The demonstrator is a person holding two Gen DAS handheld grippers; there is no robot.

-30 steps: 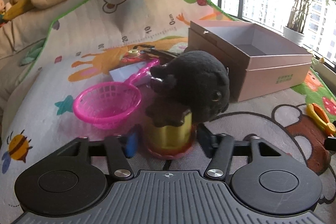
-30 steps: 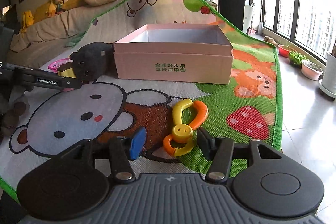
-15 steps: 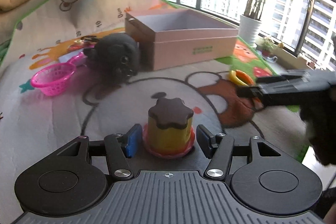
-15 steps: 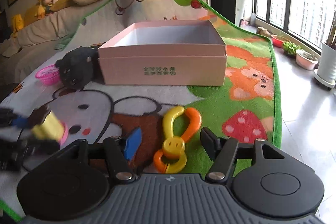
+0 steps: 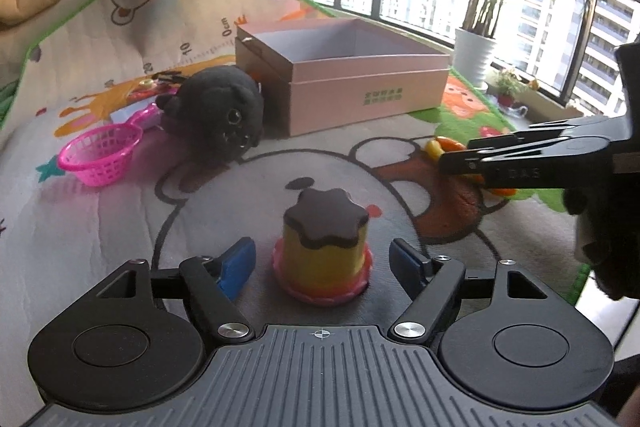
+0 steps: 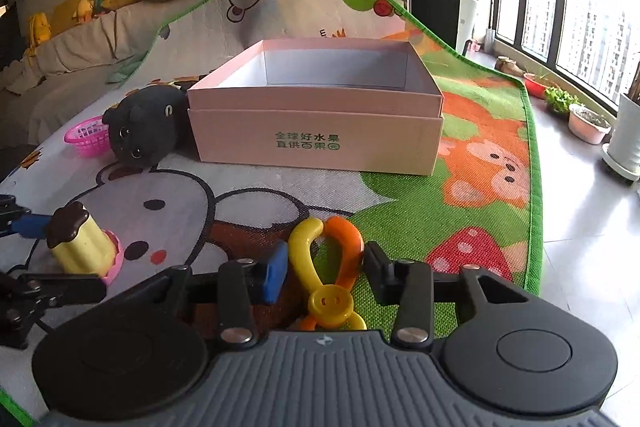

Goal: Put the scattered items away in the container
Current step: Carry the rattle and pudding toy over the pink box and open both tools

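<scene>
While the pale pink cardboard box (image 6: 316,131) stands open on the cartoon-printed play mat (image 6: 248,199), only its bare grey inner walls can be seen; its floor is hidden from both views. A black plush animal (image 6: 144,129) is pressed against the box's left side, and a small pink plastic basket (image 5: 100,157), seemingly empty, is set just beyond it. Nearer, an upright yellow toy pudding with a brown scalloped top (image 5: 324,247) is framed by the left gripper (image 5: 322,263), whose jaws are opening and clear of it. A yellow and orange plastic clip toy (image 6: 326,267) is lying between the closing jaws of the right gripper (image 6: 324,269), not yet pressed.
</scene>
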